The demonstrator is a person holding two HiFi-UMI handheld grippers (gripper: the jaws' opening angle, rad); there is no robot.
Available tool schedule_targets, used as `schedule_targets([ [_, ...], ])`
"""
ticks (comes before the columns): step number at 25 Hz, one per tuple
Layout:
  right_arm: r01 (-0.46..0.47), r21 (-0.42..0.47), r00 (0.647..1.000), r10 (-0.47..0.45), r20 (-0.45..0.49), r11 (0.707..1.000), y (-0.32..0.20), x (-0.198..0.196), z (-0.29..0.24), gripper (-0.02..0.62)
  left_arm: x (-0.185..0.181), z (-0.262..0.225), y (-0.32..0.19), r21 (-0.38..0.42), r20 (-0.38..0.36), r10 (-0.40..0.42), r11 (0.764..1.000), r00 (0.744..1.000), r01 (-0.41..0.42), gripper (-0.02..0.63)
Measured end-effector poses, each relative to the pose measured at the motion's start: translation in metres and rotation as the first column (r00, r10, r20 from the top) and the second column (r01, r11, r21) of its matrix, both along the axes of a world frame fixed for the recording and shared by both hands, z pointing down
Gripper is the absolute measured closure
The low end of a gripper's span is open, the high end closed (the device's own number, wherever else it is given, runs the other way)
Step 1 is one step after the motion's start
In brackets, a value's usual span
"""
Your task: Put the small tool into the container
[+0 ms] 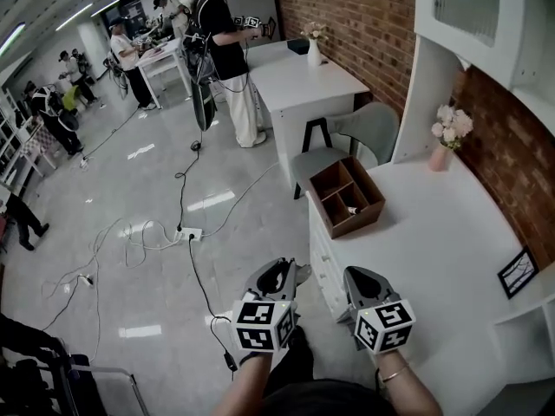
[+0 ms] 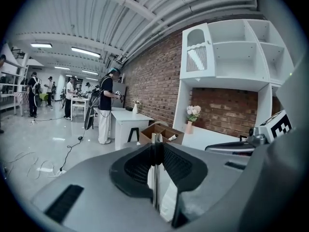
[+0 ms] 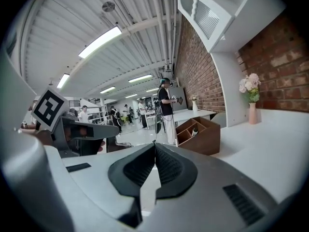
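A brown wooden container point(image 1: 347, 196) with compartments stands at the near-left corner of the white table point(image 1: 434, 258). A small white tool point(image 1: 352, 208) lies in one of its compartments; the right gripper view shows the tool point(image 3: 195, 131) inside the container point(image 3: 203, 135). My left gripper point(image 1: 281, 273) is shut and empty, held over the floor just left of the table edge. My right gripper point(image 1: 363, 279) is also shut and empty, above the table's front corner, well short of the container. In the left gripper view the container point(image 2: 161, 133) sits beyond the shut left gripper point(image 2: 155, 146).
A pink vase of flowers point(image 1: 442, 150) stands at the back of the table and a small picture frame point(image 1: 518, 272) at its right. A grey chair point(image 1: 347, 141) is behind the container. A person point(image 1: 227, 55) stands by a second white table point(image 1: 308, 81). Cables point(image 1: 186, 232) cross the floor.
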State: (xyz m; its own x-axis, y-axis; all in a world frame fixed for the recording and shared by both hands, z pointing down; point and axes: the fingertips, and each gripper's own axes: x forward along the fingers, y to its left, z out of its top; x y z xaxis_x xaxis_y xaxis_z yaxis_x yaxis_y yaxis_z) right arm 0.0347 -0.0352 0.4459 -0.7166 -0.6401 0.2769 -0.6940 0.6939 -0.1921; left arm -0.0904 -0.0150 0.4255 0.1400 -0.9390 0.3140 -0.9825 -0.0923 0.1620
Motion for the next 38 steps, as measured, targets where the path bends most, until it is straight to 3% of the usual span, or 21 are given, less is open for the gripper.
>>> schedule_targets([
  [14, -0.169, 0.030, 0.985, 0.170, -0.010, 0.985, -0.101, -0.048, -0.011, 0.591, -0.062, -0.005, -0.127, 0.013, -0.013, 0.127, 0.992, 0.992, -0.126, 0.534],
  [24, -0.285, 0.021, 0.959, 0.285, -0.011, 0.958, -0.130, -0.039, -0.013, 0.591, -0.065, -0.013, -0.180, 0.035, -0.012, 0.207, 0.978, 0.978, -0.207, 0.534],
  [38, -0.340, 0.045, 0.940, 0.340, 0.012, 0.939, -0.180, -0.017, -0.022, 0.591, -0.040, -0.038, -0.261, 0.078, 0.024, 0.272, 0.959, 0.962, -0.274, 0.534],
])
